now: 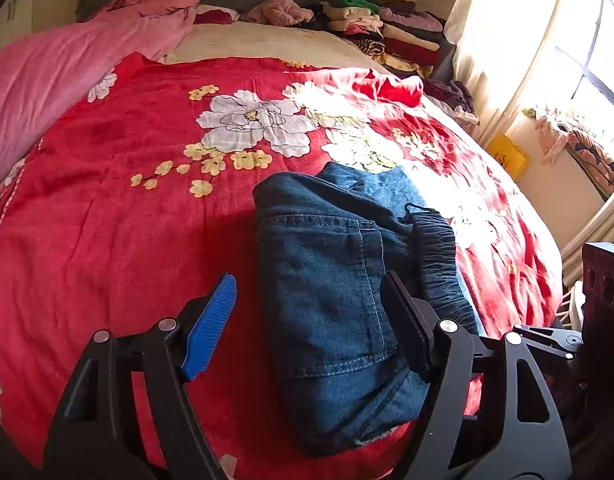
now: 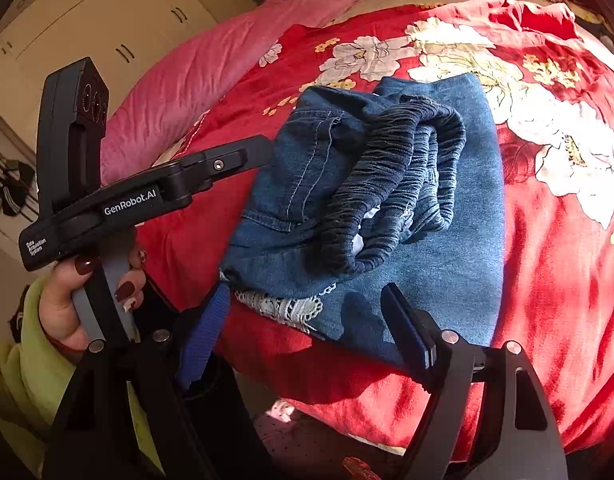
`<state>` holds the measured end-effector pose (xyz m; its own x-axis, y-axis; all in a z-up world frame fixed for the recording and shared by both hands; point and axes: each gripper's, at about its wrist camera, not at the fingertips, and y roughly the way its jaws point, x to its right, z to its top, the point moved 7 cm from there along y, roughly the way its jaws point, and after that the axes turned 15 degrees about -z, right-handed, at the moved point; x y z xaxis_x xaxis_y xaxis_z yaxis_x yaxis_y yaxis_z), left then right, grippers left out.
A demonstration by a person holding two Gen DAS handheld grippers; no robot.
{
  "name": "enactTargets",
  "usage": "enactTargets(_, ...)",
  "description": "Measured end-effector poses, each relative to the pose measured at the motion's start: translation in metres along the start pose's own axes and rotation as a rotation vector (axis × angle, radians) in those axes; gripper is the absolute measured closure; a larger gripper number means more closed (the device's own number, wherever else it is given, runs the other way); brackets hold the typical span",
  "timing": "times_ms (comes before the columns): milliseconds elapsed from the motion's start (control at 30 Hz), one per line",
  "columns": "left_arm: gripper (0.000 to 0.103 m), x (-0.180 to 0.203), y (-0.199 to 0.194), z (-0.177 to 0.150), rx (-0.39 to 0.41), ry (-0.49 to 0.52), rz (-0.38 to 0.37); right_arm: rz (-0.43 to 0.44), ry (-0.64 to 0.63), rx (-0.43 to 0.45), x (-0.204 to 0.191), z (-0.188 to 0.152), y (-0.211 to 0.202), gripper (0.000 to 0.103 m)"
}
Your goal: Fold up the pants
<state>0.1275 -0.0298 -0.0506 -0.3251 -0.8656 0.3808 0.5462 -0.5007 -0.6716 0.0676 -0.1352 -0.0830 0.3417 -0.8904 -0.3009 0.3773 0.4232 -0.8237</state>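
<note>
Blue denim pants (image 1: 331,280) lie folded into a compact bundle near the front edge of a bed with a red floral cover (image 1: 147,200). The dark elastic waistband (image 2: 391,192) lies bunched on top, and white lace trim (image 2: 283,306) shows at the near edge. My left gripper (image 1: 311,320) is open, its fingers astride the left part of the bundle, just above it. My right gripper (image 2: 307,320) is open and empty over the bundle's near edge. The left gripper also shows in the right wrist view (image 2: 267,148), at the bundle's left side.
A pink duvet (image 1: 67,72) lies along the bed's left side. Stacks of folded clothes (image 1: 387,28) sit at the far right by the headboard. A bright window with curtains (image 1: 527,40) is on the right. White wardrobes (image 2: 87,32) stand to the left.
</note>
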Motion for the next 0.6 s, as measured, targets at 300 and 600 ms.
enactTargets(300, 0.036, -0.025, 0.037, 0.000, -0.071, 0.001, 0.086, 0.040, 0.133, -0.036, 0.014, 0.014, 0.030, 0.078)
enactTargets(600, 0.033, -0.032, 0.040, -0.003, -0.067, -0.020, 0.084, 0.006, 0.090, -0.067, 0.017, -0.005, 0.038, 0.086)
